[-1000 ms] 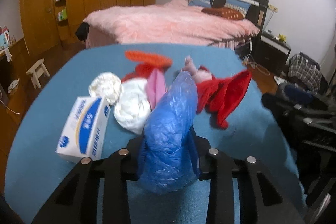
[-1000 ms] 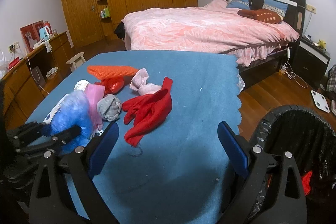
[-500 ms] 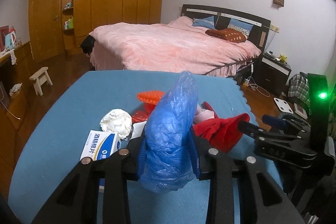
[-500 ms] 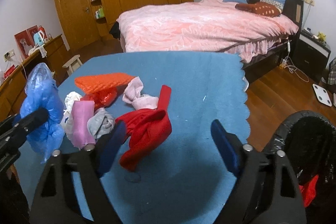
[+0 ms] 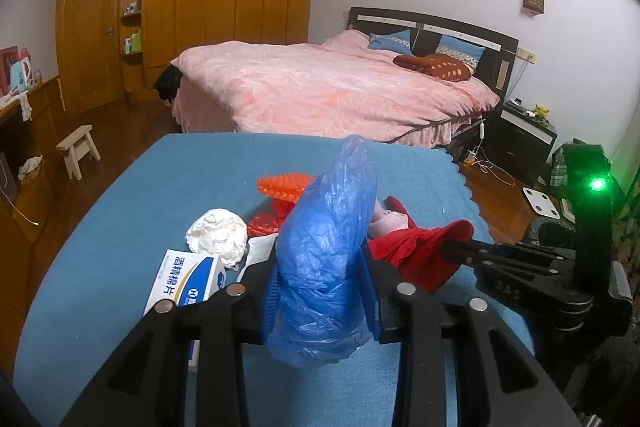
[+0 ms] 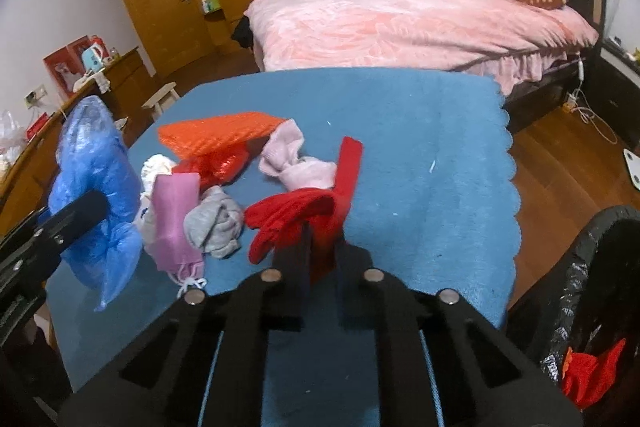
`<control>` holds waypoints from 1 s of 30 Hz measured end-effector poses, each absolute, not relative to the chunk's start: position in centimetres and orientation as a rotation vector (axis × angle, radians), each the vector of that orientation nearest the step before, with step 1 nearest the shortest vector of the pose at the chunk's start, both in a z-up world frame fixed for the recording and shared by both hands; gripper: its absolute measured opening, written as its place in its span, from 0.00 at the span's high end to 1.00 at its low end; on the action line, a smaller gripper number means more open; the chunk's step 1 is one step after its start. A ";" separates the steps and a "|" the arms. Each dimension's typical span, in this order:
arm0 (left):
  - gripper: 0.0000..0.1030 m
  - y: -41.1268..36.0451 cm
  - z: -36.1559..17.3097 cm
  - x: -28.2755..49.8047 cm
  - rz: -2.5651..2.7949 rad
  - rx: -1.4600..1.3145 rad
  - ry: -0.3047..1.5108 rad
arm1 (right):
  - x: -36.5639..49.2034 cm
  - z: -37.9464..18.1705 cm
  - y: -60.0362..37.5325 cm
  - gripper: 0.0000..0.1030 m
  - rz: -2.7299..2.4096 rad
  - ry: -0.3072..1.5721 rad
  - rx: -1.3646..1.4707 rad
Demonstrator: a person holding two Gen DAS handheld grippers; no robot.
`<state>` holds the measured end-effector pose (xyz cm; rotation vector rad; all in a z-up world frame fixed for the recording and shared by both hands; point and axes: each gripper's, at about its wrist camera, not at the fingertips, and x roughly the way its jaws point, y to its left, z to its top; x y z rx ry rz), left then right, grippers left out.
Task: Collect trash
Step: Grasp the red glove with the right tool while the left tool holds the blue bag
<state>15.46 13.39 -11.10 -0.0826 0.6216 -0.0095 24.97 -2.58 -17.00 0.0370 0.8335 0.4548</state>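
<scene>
A crumpled blue plastic bag (image 5: 328,247) stands up between the fingers of my left gripper (image 5: 322,267), which is shut on it above the blue table (image 5: 120,227). From the right wrist the same blue bag (image 6: 92,187) hangs at the far left. My right gripper (image 6: 322,239) is low over the table, its jaws closing to a tight pinch on a red cloth (image 6: 292,215). One strip of the cloth sticks up behind the fingers. In the left wrist view the right gripper (image 5: 460,249) comes in from the right, biting the red cloth (image 5: 416,251).
An orange bubble wrap (image 6: 216,137), a pale pink cloth (image 6: 296,163), a grey sock (image 6: 216,227) and a pink pouch (image 6: 174,219) lie on the table. A white paper ball (image 5: 218,237) and a wipes box (image 5: 188,279) lie nearby. A black-lined bin (image 6: 580,287) stands at the right.
My right gripper moved forward and down to the red cloth and went from wide open to shut on it. The left gripper lifted the blue bag off the table, then held still.
</scene>
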 end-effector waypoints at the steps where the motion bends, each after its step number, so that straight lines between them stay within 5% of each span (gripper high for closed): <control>1: 0.67 13.3 -11.0 15.3 -0.010 -0.078 0.620 | 24.8 -16.7 -2.6 0.95 0.463 0.826 0.039; 30: 0.67 6.9 -7.2 15.1 -0.145 -0.059 0.572 | 19.9 -6.1 -11.4 0.92 0.442 0.631 0.135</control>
